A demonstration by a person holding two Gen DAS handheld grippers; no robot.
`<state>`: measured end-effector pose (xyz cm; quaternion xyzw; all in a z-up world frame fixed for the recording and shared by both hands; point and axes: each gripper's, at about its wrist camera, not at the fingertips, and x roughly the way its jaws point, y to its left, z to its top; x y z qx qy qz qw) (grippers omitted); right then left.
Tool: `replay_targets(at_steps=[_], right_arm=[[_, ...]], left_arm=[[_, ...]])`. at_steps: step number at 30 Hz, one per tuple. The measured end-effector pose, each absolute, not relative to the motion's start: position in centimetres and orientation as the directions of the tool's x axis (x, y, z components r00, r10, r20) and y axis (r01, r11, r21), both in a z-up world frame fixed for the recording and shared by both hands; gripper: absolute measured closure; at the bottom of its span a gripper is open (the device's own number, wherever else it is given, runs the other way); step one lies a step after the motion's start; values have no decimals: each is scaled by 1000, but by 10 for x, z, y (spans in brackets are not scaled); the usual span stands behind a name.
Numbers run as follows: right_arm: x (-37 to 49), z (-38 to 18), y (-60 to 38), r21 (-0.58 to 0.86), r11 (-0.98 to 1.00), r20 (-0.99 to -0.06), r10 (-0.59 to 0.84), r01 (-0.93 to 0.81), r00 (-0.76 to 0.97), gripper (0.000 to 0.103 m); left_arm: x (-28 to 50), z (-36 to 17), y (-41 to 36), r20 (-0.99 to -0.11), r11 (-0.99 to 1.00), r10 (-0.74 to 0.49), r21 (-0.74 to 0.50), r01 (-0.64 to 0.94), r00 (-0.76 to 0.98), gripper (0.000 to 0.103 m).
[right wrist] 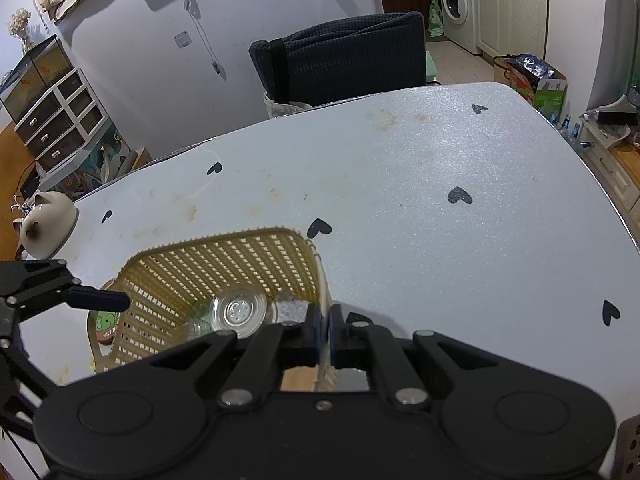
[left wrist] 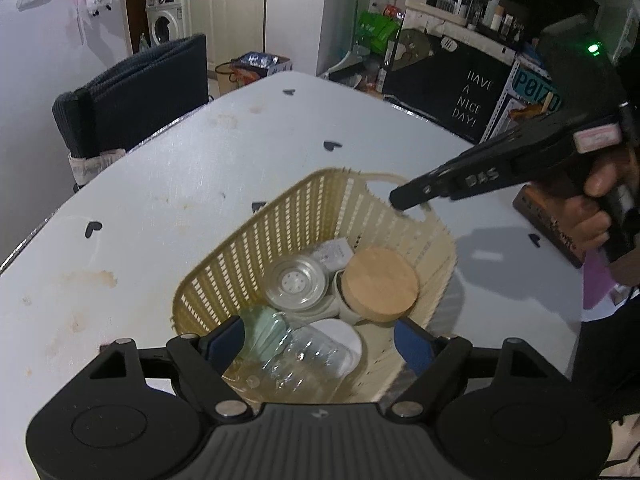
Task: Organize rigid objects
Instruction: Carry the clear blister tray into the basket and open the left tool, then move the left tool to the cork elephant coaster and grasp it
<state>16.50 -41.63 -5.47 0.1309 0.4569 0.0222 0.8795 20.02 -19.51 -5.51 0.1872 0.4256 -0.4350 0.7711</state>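
A beige slatted basket (left wrist: 248, 256) stands on the white table (left wrist: 160, 184). Inside lie a jar with a wooden lid (left wrist: 380, 284), a round metal strainer (left wrist: 294, 284), a small white square piece (left wrist: 334, 254), a greenish glass piece (left wrist: 266, 330) and a clear plastic jar (left wrist: 308, 360) on its side. My left gripper (left wrist: 320, 344) hangs open over the basket's near end, the clear jar below and between its blue pads (left wrist: 228, 340), untouched. My right gripper (right wrist: 324, 332) is shut on the basket's thin rim (right wrist: 322, 280); its tip (left wrist: 400, 202) shows at the far handle.
A cat-shaped ceramic pot (right wrist: 46, 226) sits at the table's left edge. A brown wooden box (left wrist: 548, 224) lies beside the hand holding the right gripper. A dark chair (right wrist: 344, 60) stands at the far side. Black heart marks dot the tabletop.
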Motion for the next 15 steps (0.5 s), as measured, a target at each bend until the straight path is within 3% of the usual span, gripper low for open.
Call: replay_targets(at_steps=[15], right_arm=[[165,-55,-416,250,965,-798,159,80,581,99]], left_arm=[[175,-17,-151,-739,696,-531,-100,711,415,3]])
